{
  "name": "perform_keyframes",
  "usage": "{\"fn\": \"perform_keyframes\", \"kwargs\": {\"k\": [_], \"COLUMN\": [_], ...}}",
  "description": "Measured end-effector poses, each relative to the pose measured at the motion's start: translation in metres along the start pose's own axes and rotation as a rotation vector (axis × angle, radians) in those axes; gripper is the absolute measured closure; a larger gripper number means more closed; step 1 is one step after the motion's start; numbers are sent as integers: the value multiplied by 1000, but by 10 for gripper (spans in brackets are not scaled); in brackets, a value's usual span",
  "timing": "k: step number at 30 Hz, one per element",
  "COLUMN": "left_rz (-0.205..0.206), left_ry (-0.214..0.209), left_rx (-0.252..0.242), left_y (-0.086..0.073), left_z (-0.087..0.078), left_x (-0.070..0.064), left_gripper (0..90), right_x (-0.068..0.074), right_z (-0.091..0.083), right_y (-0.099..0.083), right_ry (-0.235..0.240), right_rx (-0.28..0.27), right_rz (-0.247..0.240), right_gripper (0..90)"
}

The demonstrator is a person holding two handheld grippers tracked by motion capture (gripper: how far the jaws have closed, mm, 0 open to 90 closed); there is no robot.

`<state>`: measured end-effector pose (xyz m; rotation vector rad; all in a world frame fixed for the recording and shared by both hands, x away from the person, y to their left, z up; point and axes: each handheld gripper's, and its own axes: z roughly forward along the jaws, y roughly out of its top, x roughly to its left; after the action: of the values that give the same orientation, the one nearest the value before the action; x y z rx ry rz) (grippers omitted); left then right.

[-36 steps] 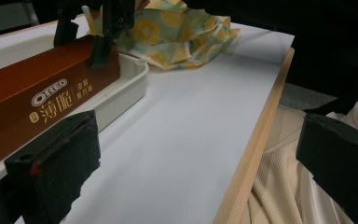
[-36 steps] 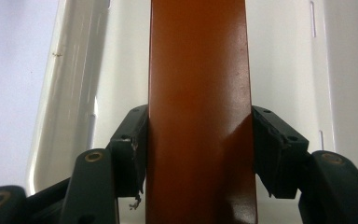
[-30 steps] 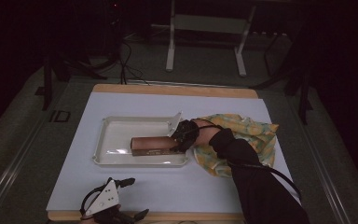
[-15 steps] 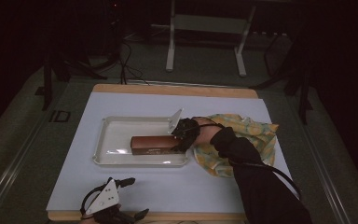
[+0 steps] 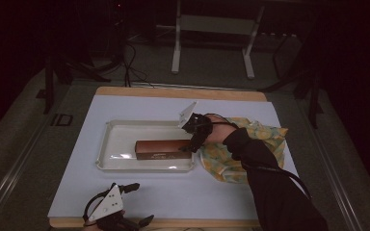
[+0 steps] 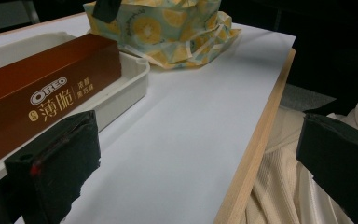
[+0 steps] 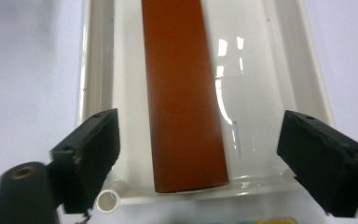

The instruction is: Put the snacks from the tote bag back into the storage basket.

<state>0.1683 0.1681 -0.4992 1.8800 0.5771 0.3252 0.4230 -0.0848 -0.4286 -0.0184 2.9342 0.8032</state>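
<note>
Jaws of the right gripper [image 7: 200,154] are being held wide apart over the right end of the brown Oreo box [image 7: 182,88], one on either side of it, with clear gaps showing between the pads and the box in the right gripper view. The box is lying lengthwise inside the white tray [image 7: 284,70], its right end close to the tray's right wall. In the high view the right gripper [image 5: 192,137] is being held at the tray's right edge, above the end of the Oreo box [image 5: 163,148], and the dark sleeve [image 5: 270,183] is being stretched across the yellow patterned cloth bag [image 5: 257,144], which is lying just right of the white tray [image 5: 120,144].

The left gripper [image 5: 118,211] is being held at the near edge of the table [image 5: 183,103], well apart from the tray, and its jaws are also being kept spread with nothing between them. In the left gripper view the Oreo box [image 6: 51,93] is being seen beyond the left jaw, sitting in the white tray [image 6: 130,86], with the cloth bag [image 6: 168,28] farther off and the table's wooden edge [image 6: 256,140] running past on the right.
</note>
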Motion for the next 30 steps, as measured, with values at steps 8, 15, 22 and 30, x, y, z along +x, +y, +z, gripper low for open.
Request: {"fn": "perform_keyframes", "kwargs": {"k": [8,15,22,30], "left_rz": [2,3,3,2], "left_ry": [-1,-2,-4,-4], "left_rx": [2,3,6,8], "left_y": [0,0,0,0], "left_z": [0,1,1,2], "left_x": [0,0,0,0], "left_gripper": [0,0,0,0], "right_x": [-1,-7,-11,-7], "right_z": [-18,-39,-51,-69], "right_y": [-2,-9,-28,-50], "right_ry": [-64,-110,-157,-250], "right_rx": [-42,-116,-146,-181], "right_rz": [34,125,202,259], "right_gripper": [112,114,114,114]}}
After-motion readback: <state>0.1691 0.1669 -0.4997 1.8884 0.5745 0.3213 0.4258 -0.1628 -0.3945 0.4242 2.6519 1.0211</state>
